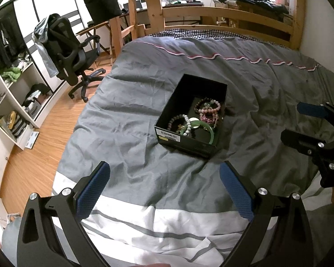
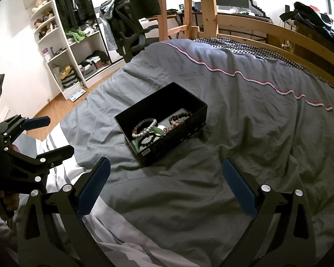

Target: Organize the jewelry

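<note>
A black open box (image 1: 202, 86) (image 2: 184, 99) sits on the grey duvet (image 1: 144, 89) (image 2: 245, 122). Inside lie several bracelets: a green jade bangle (image 1: 208, 131) (image 2: 154, 131), a grey-and-white bead bracelet (image 1: 184, 122) (image 2: 144, 125), pink bead bracelets (image 1: 209, 108) and a dark bead bracelet (image 2: 180, 115). My left gripper (image 1: 164, 173) is open and empty, short of the box. My right gripper (image 2: 167, 169) is open and empty, just in front of the box. Each gripper shows in the other's view, the right one (image 1: 300, 122) and the left one (image 2: 53, 135).
The bed has a wooden frame (image 1: 225, 15) at the far end. The duvet's white striped part (image 1: 167, 222) lies nearest me. To the left, past the bed's edge, are a wooden floor (image 1: 33, 155), a black office chair (image 1: 71, 53) and white shelves (image 2: 78, 44).
</note>
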Tool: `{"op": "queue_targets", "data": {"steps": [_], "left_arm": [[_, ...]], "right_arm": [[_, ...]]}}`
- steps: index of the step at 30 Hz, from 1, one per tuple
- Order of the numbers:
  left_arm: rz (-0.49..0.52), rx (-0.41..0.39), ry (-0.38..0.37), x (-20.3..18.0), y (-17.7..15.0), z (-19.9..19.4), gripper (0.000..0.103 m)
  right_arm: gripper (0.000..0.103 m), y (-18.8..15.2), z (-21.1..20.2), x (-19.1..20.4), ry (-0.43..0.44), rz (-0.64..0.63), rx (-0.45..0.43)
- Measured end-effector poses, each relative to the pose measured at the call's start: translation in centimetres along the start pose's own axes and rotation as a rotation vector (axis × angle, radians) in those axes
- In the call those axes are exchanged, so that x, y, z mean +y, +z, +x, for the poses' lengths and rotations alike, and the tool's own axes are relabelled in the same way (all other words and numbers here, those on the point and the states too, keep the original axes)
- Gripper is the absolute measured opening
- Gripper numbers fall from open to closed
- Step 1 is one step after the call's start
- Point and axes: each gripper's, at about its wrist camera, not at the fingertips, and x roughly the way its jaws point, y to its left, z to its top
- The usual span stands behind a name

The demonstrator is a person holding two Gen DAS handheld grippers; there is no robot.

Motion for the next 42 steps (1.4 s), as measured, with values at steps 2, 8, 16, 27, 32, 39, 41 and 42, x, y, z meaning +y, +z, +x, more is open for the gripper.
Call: {"op": "queue_targets", "data": {"steps": [2,8,16,27,32,39,41,42], "left_arm": [[-0.002,0.0,0.003,0.02,0.04,0.04,0.097],[-0.012,-0.003,0.009,0.09,0.0,-0.11,0.097],[-0.007,-0.017,0.054,0.06,-0.03,-0.43,0.097],[-0.041,-0.007,0.011,0.53,-0.01,-0.58,0.097],[-0.037,0.0,-0.002,0.28,-0.06,-0.5,0.097],[-0.024,0.011,-0.015,-0.07,-0.17,-0.41,0.097],[-0.023,0.011,-0.014,-0.12,-0.15,-0.39,0.097],[-0.023,0.01,-0.014,-0.15,-0.14,-0.4,0.097]], "right_arm": [[0.099,-0.13,0.09,0.08,0.002,-0.002,0.003],[0.099,-0.22,0.13,0.19,0.004,-0.003,0.004],[0.099,-0.2,0.14,0.15,0.003,-0.002,0.005],[0.099,-0.2,0.16,0.12,0.006,0.0,0.006],[0.099,-0.35,0.35,0.25,0.006,-0.003,0.008],[0.099,-0.61,0.64,0.37,0.011,-0.004,0.016],[0.099,-0.58,0.63,0.36,0.01,-0.004,0.016],[0.099,-0.59,0.63,0.37,0.01,-0.004,0.016]]}}
